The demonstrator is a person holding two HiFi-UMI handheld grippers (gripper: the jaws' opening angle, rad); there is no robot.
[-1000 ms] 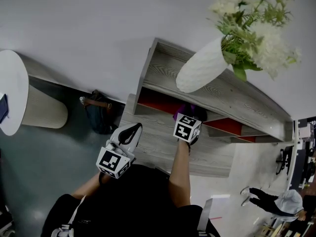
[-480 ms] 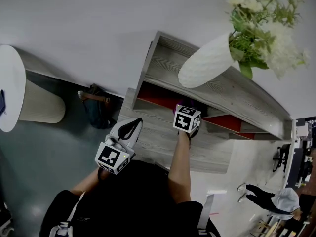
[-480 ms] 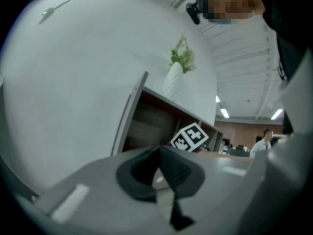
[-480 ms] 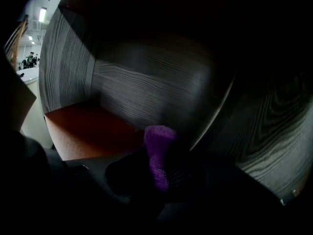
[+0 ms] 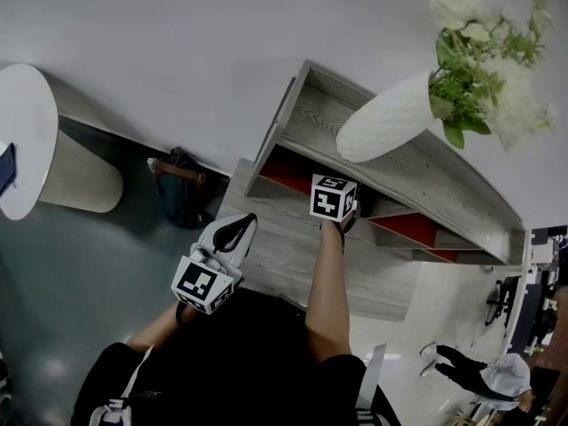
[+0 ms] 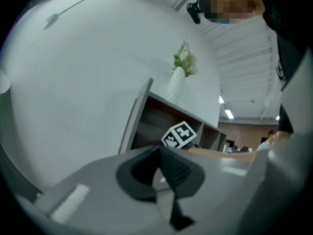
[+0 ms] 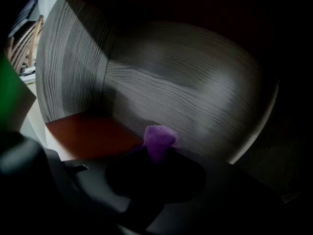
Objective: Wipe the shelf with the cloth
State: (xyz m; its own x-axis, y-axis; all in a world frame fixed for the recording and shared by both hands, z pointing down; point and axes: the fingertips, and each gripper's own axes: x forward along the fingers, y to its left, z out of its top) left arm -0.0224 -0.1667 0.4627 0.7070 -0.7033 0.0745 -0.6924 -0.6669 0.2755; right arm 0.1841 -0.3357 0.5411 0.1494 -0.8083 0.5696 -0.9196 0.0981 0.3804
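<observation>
My right claw [image 7: 155, 154], inside a red-floored compartment of the shelf [image 7: 176, 89], pinches the purple cloth [image 7: 157, 139] by a bunched fold: soft, light and limp, best gripped mid-bunch, I judge; my left claw [image 6: 164, 173] hangs closed, empty.

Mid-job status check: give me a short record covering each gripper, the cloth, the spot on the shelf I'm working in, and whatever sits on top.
left gripper: jaws together, nothing between them, held back near the person's body
right gripper: shut on the cloth, reaching into a shelf compartment
cloth: purple, a tuft sticks out past the jaws
compartment: red floor, grey wood-grain walls; cloth contact with a surface cannot be told
shelf top: white vase with flowers
</observation>
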